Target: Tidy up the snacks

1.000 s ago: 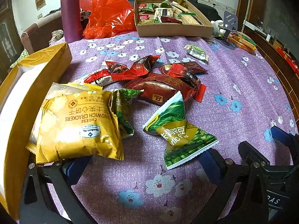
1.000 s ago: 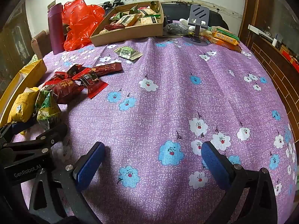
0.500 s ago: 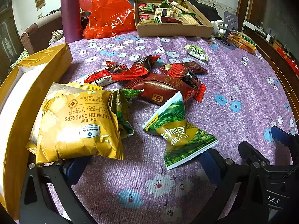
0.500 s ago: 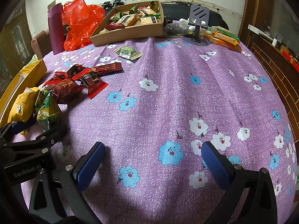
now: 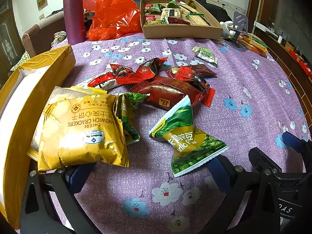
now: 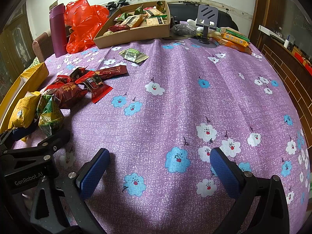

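A pile of snack packets lies on the purple flowered tablecloth [image 5: 243,89]. Nearest my open left gripper [image 5: 150,172] are a yellow cheese cracker pack [image 5: 81,134] and a green pea packet [image 5: 185,136], with nothing between the pads. Behind them lie a smaller green packet [image 5: 127,113] and several red packets [image 5: 165,93]. A cardboard tray [image 5: 181,32] holding sorted snacks stands at the far edge. My right gripper [image 6: 159,172] is open over bare cloth, to the right of the pile [image 6: 74,89]. A pale green packet [image 6: 133,54] lies alone near the tray [image 6: 136,33].
A yellow open box [image 5: 25,101] runs along the left edge. A purple flask [image 5: 73,13] and a red plastic bag [image 5: 113,13] stand at the back left. A grey phone stand [image 6: 206,19] and orange packets [image 6: 234,41] sit at the back right.
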Demonstrator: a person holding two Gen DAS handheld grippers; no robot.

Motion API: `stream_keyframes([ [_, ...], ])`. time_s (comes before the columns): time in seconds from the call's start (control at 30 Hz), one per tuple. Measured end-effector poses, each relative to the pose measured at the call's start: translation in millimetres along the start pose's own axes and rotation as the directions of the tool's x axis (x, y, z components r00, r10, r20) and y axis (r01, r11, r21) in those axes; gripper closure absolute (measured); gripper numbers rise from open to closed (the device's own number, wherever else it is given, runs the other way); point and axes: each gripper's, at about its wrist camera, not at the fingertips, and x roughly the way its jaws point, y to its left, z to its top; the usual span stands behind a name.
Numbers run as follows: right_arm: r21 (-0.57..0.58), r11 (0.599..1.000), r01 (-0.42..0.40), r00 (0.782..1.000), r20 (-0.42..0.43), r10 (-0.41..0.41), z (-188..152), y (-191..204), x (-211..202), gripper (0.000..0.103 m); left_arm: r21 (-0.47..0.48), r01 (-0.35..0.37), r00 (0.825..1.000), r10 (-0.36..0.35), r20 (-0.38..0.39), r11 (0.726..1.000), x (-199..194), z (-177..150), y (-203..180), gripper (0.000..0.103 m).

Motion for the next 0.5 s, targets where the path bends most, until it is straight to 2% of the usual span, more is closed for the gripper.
stream_keyframes([
  [0.2, 0.001, 1.000, -0.003, 1.000, -0.014, 0.003, 1, 0, 0, 0.000, 0.018, 0.012, 0.999, -0.012, -0.033, 1.000, 2, 2, 0, 0.000],
  [0.5, -0.002, 1.000, -0.008, 0.999, -0.037, 0.008, 2, 0, 0, 0.000, 0.022, 0.020, 0.999, -0.019, -0.032, 1.000, -6, -8, 6, 0.000],
])
